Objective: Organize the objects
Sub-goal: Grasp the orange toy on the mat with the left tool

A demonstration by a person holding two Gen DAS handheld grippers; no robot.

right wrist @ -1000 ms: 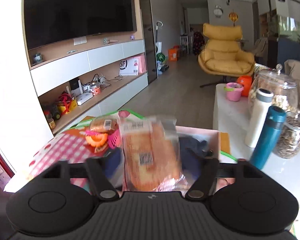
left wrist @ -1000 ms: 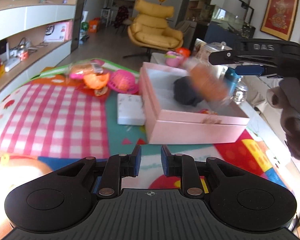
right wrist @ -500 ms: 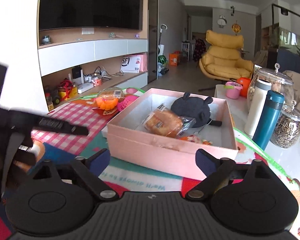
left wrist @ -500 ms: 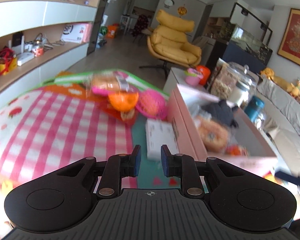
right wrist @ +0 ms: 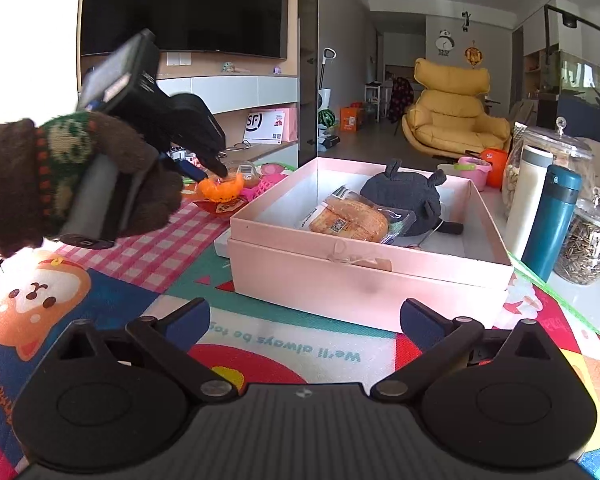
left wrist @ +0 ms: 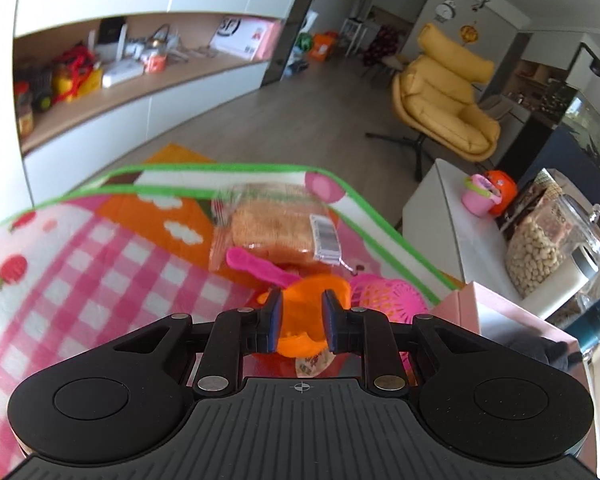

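Observation:
An open pink box (right wrist: 364, 276) on the play mat (right wrist: 148, 256) holds a wrapped bread packet (right wrist: 352, 220) and a dark plush toy (right wrist: 404, 200). My right gripper (right wrist: 306, 314) hovers low in front of the box, its jaws opening wide with nothing between them. My left gripper (left wrist: 302, 300), held by a gloved hand (right wrist: 80, 184), points down at an orange toy cup (left wrist: 312, 292). Its fingers stand a narrow gap apart, with the cup showing in that gap. A pink spoon (left wrist: 256, 266), a second bread packet (left wrist: 276, 232) and a pink mesh basket (left wrist: 388, 300) lie around the cup.
To the right of the box stand a white flask (right wrist: 528, 200), a teal flask (right wrist: 552, 220) and glass jars (right wrist: 588, 248) on a white table (left wrist: 452, 220). A small white box (right wrist: 222, 246) lies by the pink box's left side. Shelves (left wrist: 140, 92) and a yellow armchair (left wrist: 444, 92) are beyond.
The bread packet left my right gripper and now lies in the box; that gripper drew back, sank and spread its jaws. My left gripper swung across the mat to the orange cup.

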